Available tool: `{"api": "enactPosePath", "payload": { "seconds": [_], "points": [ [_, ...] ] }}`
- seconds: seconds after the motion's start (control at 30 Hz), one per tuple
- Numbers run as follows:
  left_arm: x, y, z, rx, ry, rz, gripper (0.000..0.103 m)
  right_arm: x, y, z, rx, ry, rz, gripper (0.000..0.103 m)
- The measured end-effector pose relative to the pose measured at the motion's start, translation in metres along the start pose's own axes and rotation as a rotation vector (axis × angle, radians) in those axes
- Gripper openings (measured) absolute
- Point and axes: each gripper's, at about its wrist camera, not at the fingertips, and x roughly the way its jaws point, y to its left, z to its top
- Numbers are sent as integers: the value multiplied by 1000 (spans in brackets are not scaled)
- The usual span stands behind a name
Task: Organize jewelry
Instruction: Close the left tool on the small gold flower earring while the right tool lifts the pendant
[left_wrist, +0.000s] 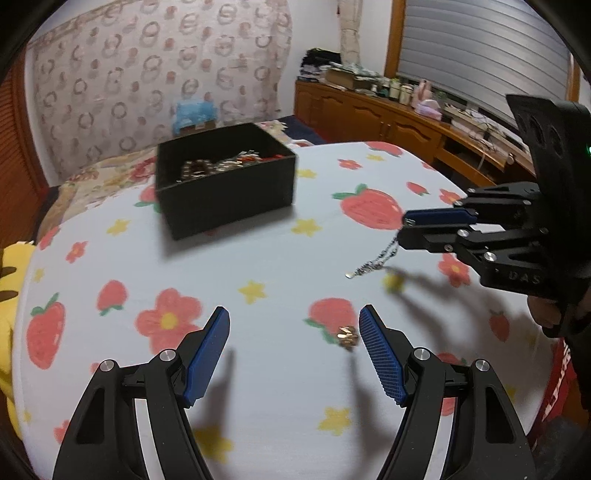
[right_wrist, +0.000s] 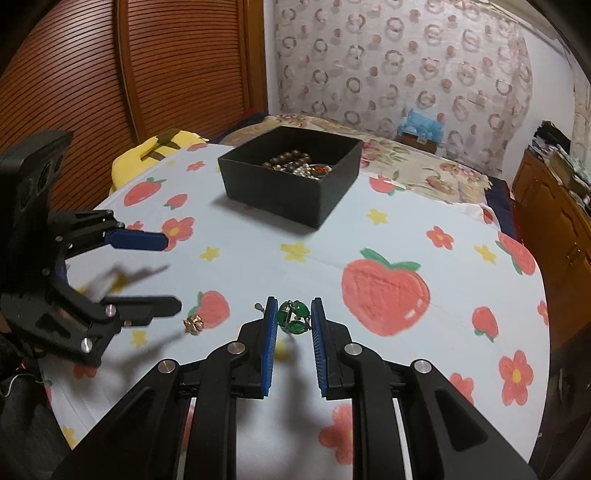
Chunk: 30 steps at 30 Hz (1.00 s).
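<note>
A black open box (left_wrist: 225, 184) holding beads and chains stands at the far side of the table; it also shows in the right wrist view (right_wrist: 291, 184). My right gripper (right_wrist: 294, 317) is shut on a green-stone necklace (right_wrist: 294, 318) held above the cloth; in the left wrist view, the right gripper (left_wrist: 406, 225) has the necklace's silver chain (left_wrist: 376, 258) dangling from it. My left gripper (left_wrist: 293, 325) is open and empty above the cloth; it also shows in the right wrist view (right_wrist: 171, 271). A small gold piece (left_wrist: 348, 336) lies by its right finger, and shows in the right wrist view too (right_wrist: 193, 325).
The round table wears a white cloth with strawberries and flowers (left_wrist: 258, 266). A yellow cushion (right_wrist: 155, 151) sits past the far left edge. A bed (right_wrist: 406, 155) lies behind the table. A wooden cabinet (left_wrist: 388, 114) with clutter runs along the right wall.
</note>
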Motion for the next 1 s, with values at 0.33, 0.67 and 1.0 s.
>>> {"api": "enactPosePath", "payload": {
  "seconds": [0.33,0.67,1.0],
  "points": [
    [19,-24,-6,66,56,-7,53,-1,-5,-2,11,-10,-3,20],
    [17,-28,-10,80,45,15,20,-3,-5,2,6,-17,-1,20],
    [13,-11,4,34,17,23,14,-10,-7,34,-16,-74,0,20]
  ]
}}
